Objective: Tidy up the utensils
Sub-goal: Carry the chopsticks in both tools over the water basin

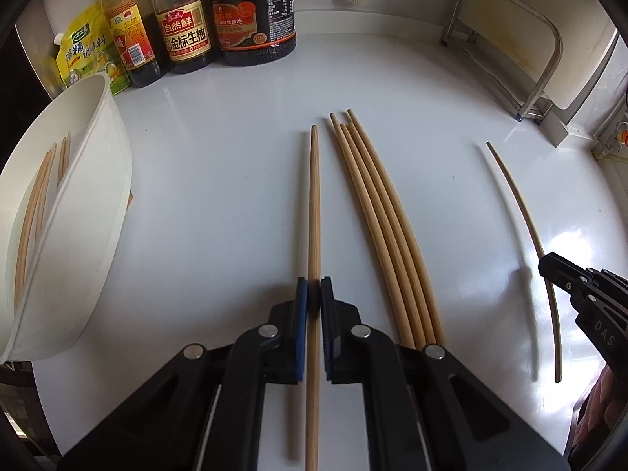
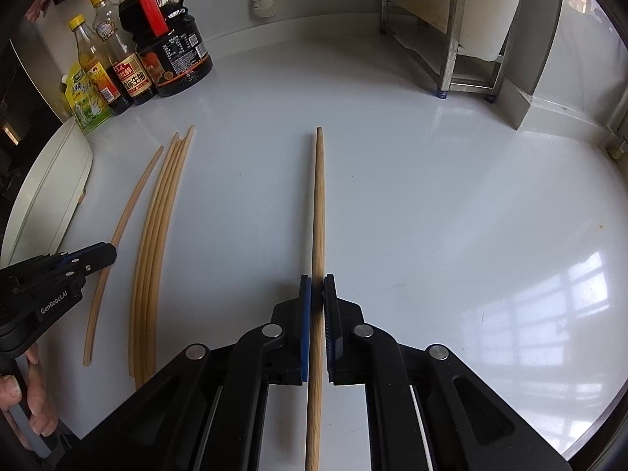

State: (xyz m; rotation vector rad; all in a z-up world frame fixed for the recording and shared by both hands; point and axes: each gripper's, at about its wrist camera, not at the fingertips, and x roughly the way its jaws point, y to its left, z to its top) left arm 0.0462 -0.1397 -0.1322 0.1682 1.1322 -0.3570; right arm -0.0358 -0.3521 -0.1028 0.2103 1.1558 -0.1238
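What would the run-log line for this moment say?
left gripper: shut on chopstick | right gripper: shut on chopstick | loose chopsticks: counter | container: partly filled

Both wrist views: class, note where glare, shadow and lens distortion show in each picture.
Left wrist view: the loose chopsticks bow outward from fisheye distortion; the right-hand chopstick casts a soft shadow on the counter. Right wrist view: a window reflection glares on the counter at lower right; dark vignette rings the corners.
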